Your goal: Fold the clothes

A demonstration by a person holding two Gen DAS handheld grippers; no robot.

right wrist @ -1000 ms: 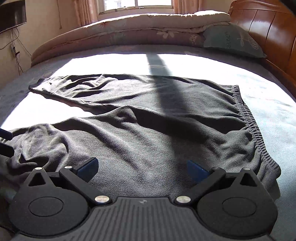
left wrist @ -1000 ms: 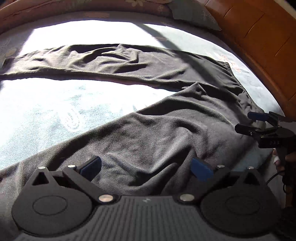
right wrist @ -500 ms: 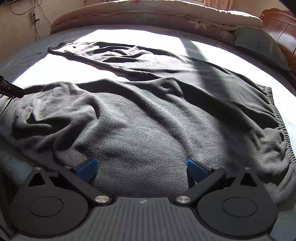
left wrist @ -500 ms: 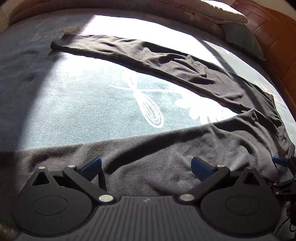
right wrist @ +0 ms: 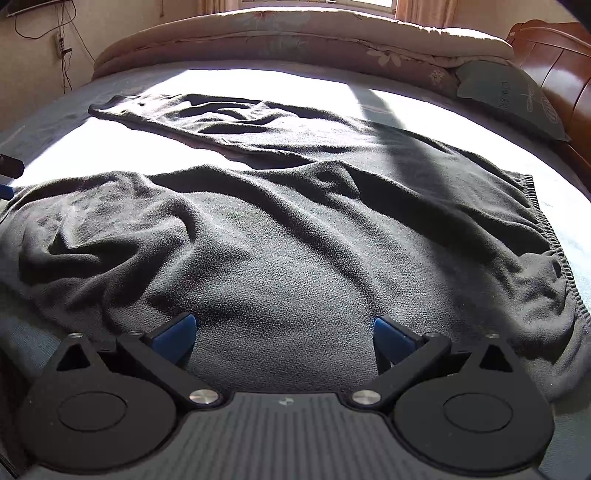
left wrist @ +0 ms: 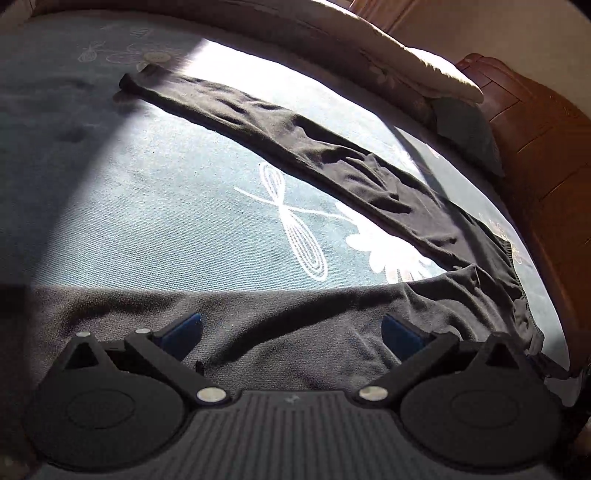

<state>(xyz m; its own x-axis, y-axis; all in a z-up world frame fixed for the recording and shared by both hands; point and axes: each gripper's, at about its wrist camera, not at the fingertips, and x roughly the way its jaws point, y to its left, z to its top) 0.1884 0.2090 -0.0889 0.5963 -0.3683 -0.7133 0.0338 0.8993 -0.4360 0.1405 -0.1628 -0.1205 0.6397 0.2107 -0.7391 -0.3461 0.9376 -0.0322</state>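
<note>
Fleecy dark trousers [right wrist: 295,236] rumpled; ribbed waistband [right wrist: 550,236]

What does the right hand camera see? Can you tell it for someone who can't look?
Dark grey trousers lie spread and wrinkled on a blue bed in bright sunlight, legs stretching left and waistband to the right. The right tongs are open just above the near leg, holding nothing. A rolled quilt and a pillow sit behind.
</note>
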